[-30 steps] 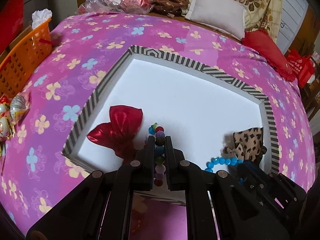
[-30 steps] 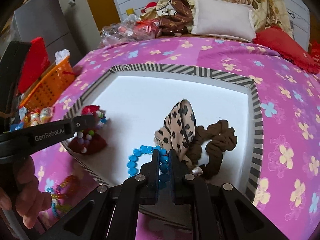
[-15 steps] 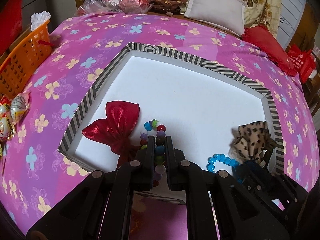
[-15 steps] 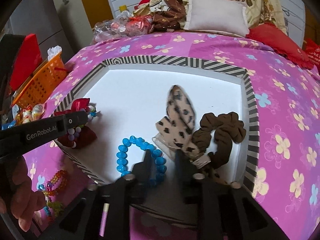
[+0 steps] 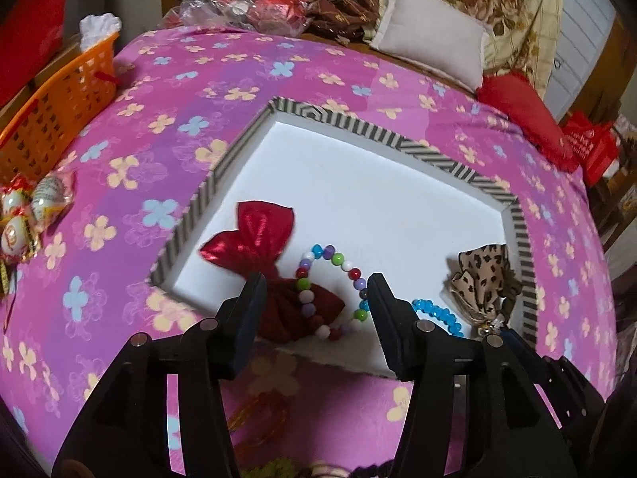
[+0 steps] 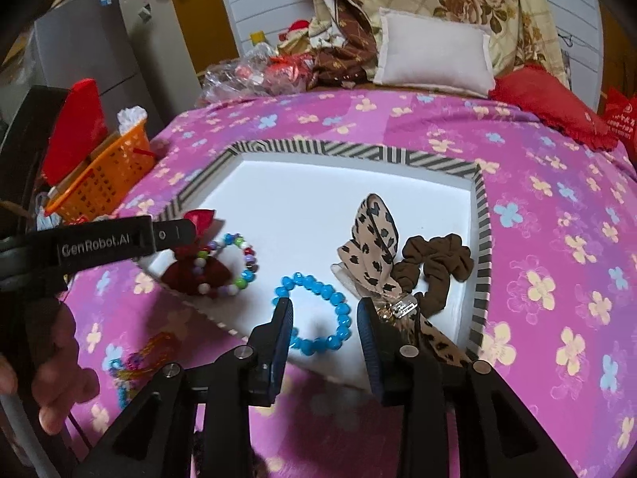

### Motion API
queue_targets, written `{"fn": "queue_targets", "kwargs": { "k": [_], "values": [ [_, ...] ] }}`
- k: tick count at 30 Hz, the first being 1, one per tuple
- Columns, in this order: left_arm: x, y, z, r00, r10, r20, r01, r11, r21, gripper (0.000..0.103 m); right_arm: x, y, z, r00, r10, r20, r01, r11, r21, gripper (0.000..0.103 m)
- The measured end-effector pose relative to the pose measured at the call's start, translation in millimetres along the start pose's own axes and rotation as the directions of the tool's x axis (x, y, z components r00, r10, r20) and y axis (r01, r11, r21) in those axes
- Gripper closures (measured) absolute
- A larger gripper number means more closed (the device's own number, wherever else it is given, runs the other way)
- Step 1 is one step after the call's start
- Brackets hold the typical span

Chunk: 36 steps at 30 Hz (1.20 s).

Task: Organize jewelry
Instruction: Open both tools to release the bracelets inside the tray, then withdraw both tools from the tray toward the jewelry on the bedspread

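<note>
A white tray point(image 5: 358, 123) with a striped rim lies on the pink flowered cloth. A multicoloured bead bracelet point(image 5: 338, 258) rests on its floor, partly over a red satin bow point(image 5: 258, 235). My left gripper point(image 5: 316, 290) hovers over it, jaws opening wide, pads clear of the beads. In the right wrist view a blue bead bracelet point(image 6: 342, 310) lies on the tray point(image 6: 318, 147) between the opening jaws of my right gripper point(image 6: 324, 310), untouched by the pads. Beside it are a leopard-print bow point(image 6: 370, 239) and a brown scrunchie point(image 6: 438, 255).
An orange basket point(image 6: 99, 175) stands off the tray's left side, with wrapped sweets point(image 5: 24, 215) nearby. Another beaded bracelet point(image 6: 139, 358) lies on the cloth in front of the tray. A white pillow point(image 6: 434, 51) and a red cushion point(image 6: 549, 107) lie behind. A hand point(image 6: 51, 378) grips the left tool.
Both grippers were shut on their bracelets and have opened. The multicoloured bracelet now lies over the red bow, the blue one on the tray. Both grippers drew back and up slightly.
</note>
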State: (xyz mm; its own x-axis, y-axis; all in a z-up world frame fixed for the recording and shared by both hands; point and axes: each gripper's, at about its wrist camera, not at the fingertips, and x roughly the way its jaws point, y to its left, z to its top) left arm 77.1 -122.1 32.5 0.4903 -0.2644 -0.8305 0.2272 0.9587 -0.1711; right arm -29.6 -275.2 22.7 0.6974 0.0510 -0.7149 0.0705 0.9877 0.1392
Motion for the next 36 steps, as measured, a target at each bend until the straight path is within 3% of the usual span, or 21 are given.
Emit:
{"fn": "queue_targets", "kwargs": {
  "k": [7,18,27,36],
  "values": [
    [-42,19,-18,0.998,0.020,0.052,-0.021,1.000,0.022,0.050,-32,15,-18,1.000,0.019,0.023,-0.018,0.999,-0.045,0.063],
    [-100,65,-71,0.991,0.075,0.107,-0.076,0.997,0.011,0.050,-57,25,-62,0.999,0.043,-0.014,-0.044,0.996,-0.072,0.062],
    [-97,88,-116,0.995,0.080,0.051,-0.078,0.996,-0.033,0.050,-58,31,-96,0.996,0.057,-0.066,-0.062,0.995,-0.072,0.062],
    [-83,107,-142,0.997,0.081,-0.011,-0.082,0.993,-0.086,0.050,-56,28,-109,0.994,0.059,-0.091,-0.064,0.996,-0.054,0.062]
  ]
}}
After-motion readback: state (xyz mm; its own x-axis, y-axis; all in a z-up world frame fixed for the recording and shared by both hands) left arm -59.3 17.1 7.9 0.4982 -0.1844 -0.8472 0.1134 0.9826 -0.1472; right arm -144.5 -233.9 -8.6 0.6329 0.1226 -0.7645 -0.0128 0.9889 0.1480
